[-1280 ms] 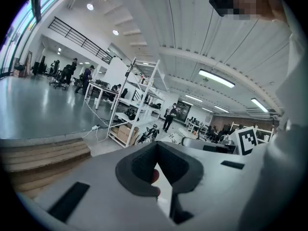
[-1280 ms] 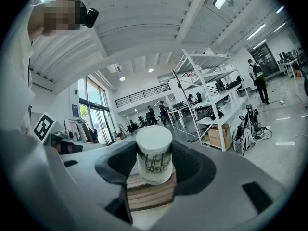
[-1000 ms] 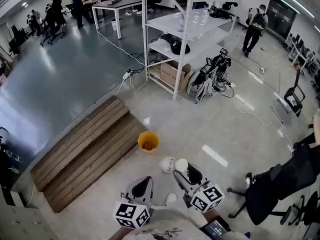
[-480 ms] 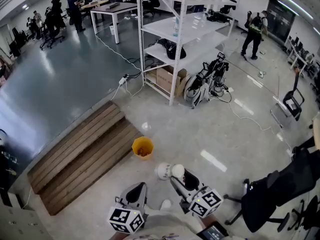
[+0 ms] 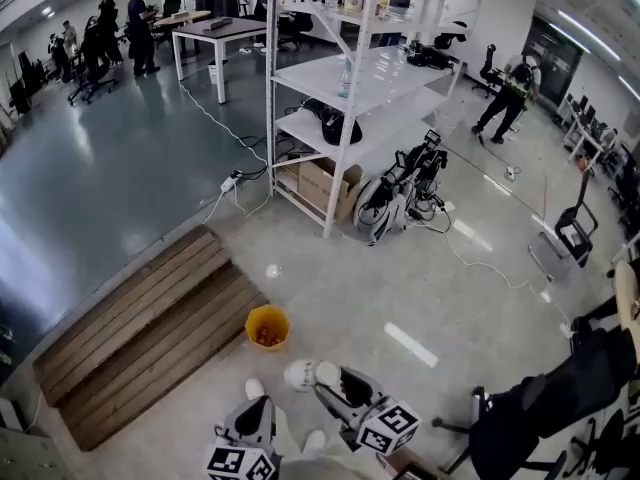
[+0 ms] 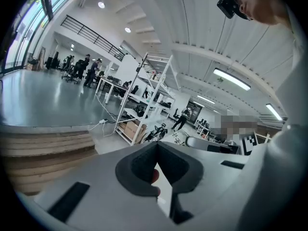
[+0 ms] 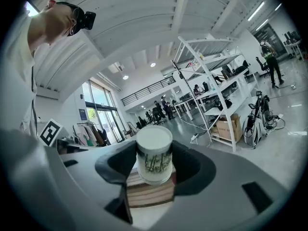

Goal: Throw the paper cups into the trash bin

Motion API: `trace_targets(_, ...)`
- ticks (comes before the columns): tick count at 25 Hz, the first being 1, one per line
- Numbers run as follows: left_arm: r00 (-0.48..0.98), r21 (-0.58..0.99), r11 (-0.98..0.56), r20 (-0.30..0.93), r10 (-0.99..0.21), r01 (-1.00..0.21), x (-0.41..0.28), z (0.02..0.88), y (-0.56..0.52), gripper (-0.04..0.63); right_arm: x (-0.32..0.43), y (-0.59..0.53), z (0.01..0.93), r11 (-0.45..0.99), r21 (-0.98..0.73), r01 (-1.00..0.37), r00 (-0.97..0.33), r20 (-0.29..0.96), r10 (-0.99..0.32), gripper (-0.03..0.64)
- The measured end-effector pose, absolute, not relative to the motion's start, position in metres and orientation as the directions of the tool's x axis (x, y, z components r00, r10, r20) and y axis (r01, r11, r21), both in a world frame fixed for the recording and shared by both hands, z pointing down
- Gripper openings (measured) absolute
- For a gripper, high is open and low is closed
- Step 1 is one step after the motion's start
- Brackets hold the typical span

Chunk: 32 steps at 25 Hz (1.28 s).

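Glossy floor (image 5: 400, 298); right gripper (image 5: 322, 380) angled toward trash bin (image 5: 267, 327), fingers pinching paper cup (image 7: 154, 158); left gripper (image 5: 255, 415) fingers pressed together

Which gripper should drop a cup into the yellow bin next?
Right. The right gripper is closed on a paper cup and reaches toward the yellow bin on the floor just ahead. The left gripper is shut, with no cup.

The head camera looks steeply down from standing height onto the floor (image 5: 330, 288), with the left tongs (image 5: 256, 413) and right tongs (image 5: 328, 380) at its bottom edge. Each gripper camera sits close behind its own tongs, tilted up toward the ceiling (image 6: 192, 28). All three views share the white shelving rack (image 5: 370, 68).
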<state>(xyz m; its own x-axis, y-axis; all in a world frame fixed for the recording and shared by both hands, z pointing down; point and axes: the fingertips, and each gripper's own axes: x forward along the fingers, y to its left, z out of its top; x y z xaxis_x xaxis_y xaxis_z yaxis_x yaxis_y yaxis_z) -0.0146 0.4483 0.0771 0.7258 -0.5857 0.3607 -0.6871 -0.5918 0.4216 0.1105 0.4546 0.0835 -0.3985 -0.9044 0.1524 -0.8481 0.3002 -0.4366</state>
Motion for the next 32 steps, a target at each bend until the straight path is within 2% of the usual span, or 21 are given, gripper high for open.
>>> trace_targets(9, 0.745, 0.424, -0.615, 0.331, -0.578, -0.665, -0.05, 0.067, 0.298, 0.005, 0.07, 0.306, 0.078, 0.307, -0.41, -0.859, -0.404, 0.173, -0.898, 0.235)
trace_targets(18, 0.763, 0.433, -0.631, 0.31, -0.567, -0.644, -0.085, 0.086, 0.206, 0.005, 0.046, 0.218, 0.094, 0.284, -0.365, -0.887, -0.382, 0.235, -0.894, 0.235)
trace_targets(26, 0.715, 0.44, -0.566, 0.369, -0.593, -0.697, -0.083, 0.107, 0.146, 0.006, 0.052, 0.161, 0.121, 0.35, -0.339, -0.874, -0.459, 0.337, -0.822, 0.235)
trace_targets(32, 0.661, 0.433, -0.499, 0.486, -0.573, -0.751, -0.08, 0.168, 0.116, 0.005, 0.051, 0.127, 0.182, 0.391, -0.36, -0.847, -0.521, 0.414, -0.747, 0.235)
